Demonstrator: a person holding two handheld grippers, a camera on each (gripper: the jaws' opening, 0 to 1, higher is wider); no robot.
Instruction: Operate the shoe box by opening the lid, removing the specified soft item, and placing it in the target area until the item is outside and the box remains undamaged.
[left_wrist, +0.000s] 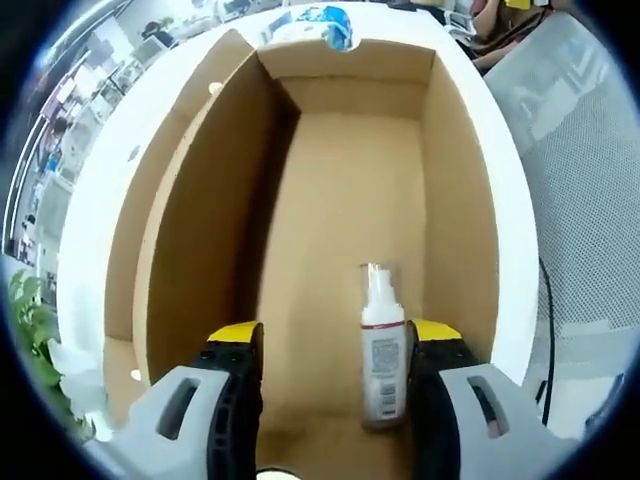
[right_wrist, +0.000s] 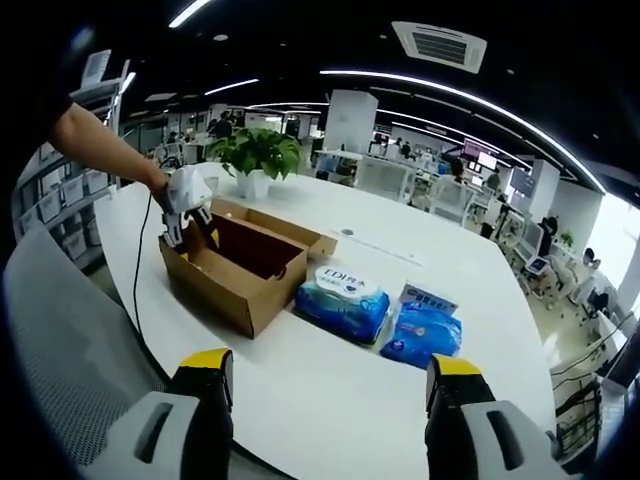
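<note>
Reaching Into the Open Shoe Box

Reaching down into the shoe box (left_wrist: 340, 200), the left gripper (left_wrist: 337, 350) has its yellow-tipped jaws spread wide, gripping nothing. A small pump bottle (left_wrist: 382, 345) lies on the box floor between them, close against the right-hand jaw. Seen from the right gripper (right_wrist: 330, 375), whose jaws also gape wide and empty, the box sits on the white table (right_wrist: 420, 300). Two blue tissue packs (right_wrist: 343, 297) (right_wrist: 424, 333) lie beside the box, and a potted plant (right_wrist: 255, 160) stands behind it.

Open office, strip lights (right_wrist: 400, 85), white table (right_wrist: 330, 390).
</note>
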